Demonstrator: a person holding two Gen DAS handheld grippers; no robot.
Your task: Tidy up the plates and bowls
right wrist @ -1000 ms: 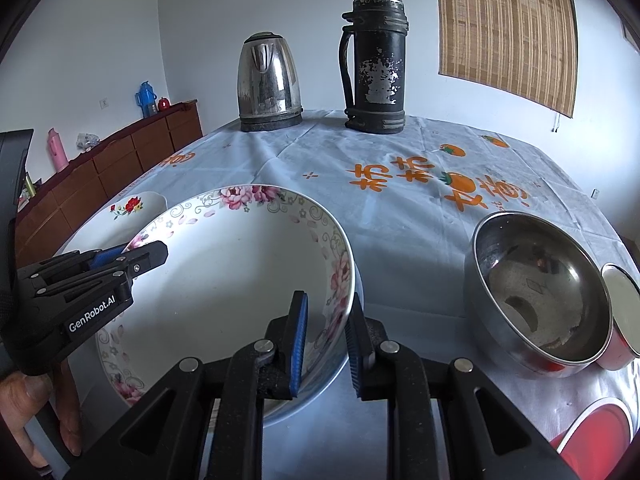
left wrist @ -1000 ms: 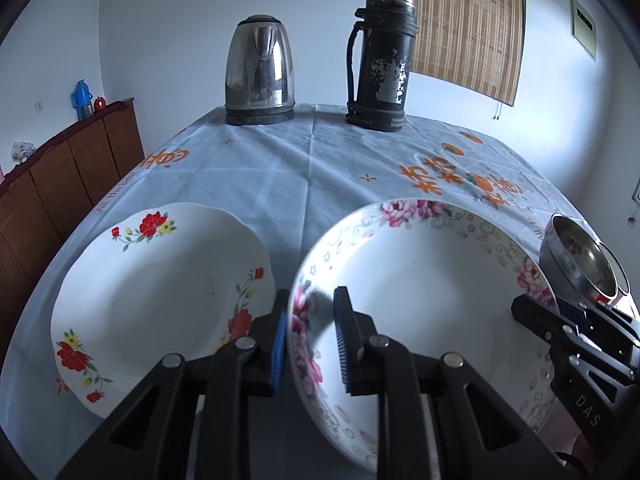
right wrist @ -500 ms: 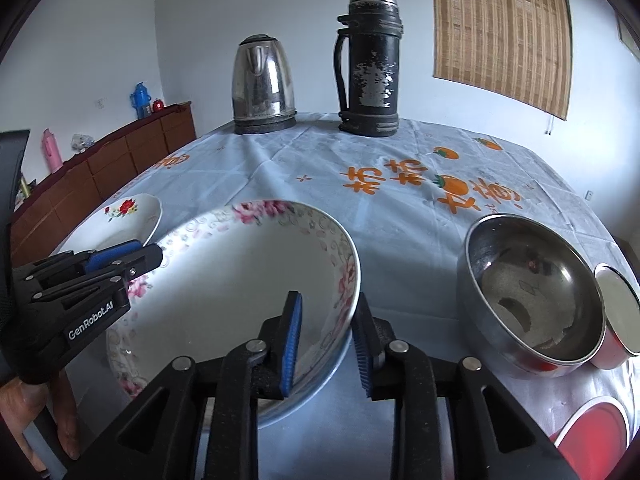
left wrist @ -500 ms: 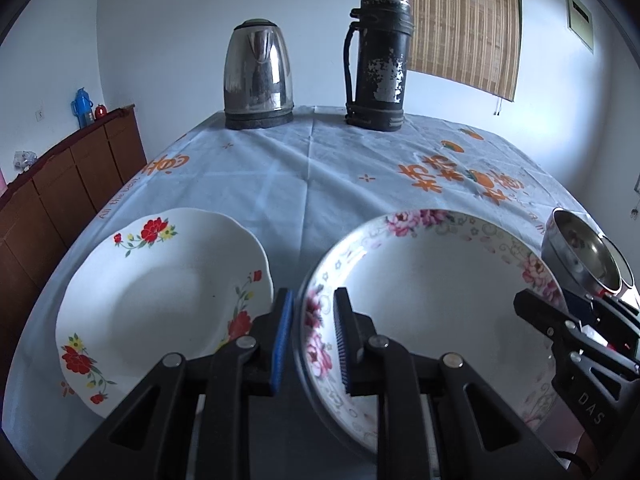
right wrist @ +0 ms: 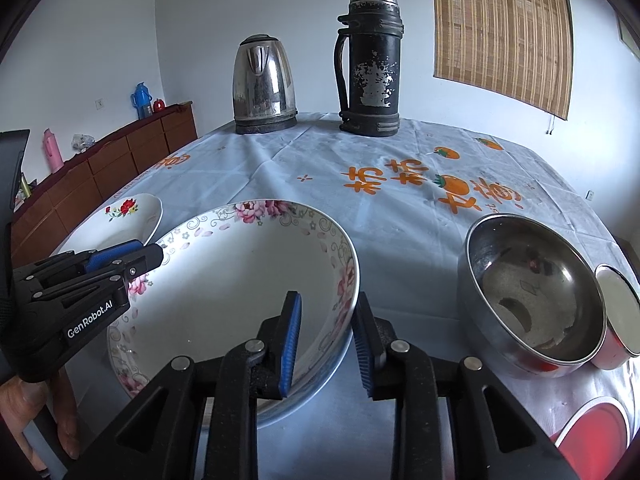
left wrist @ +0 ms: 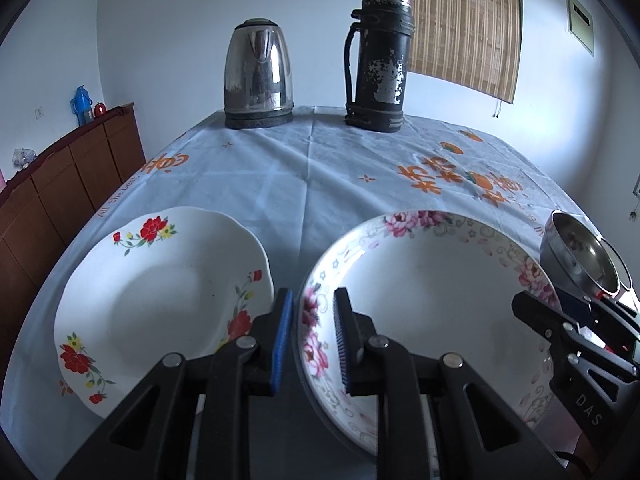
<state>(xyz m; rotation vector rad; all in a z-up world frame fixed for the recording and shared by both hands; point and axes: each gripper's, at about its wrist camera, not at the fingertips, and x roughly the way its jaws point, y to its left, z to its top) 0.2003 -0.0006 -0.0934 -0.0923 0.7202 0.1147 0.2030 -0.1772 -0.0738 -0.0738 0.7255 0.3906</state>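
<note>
Holding: left gripper (left wrist: 312, 336) clamps pink-flowered plate (left wrist: 432, 280) rim, nine o'clock.
Right gripper (right wrist: 328, 344): slack astride three o'clock rim.
Handling: glazed, slippery, breakable.

Steel electric kettle (left wrist: 258, 80) stands at table's far edge, ahead and slightly left of the claw. Worn black thermos flask (left wrist: 380, 60) upright just right of it. Wooden sideboard (left wrist: 48, 200) far left. Bamboo blind (left wrist: 460, 20) upper right.
</note>
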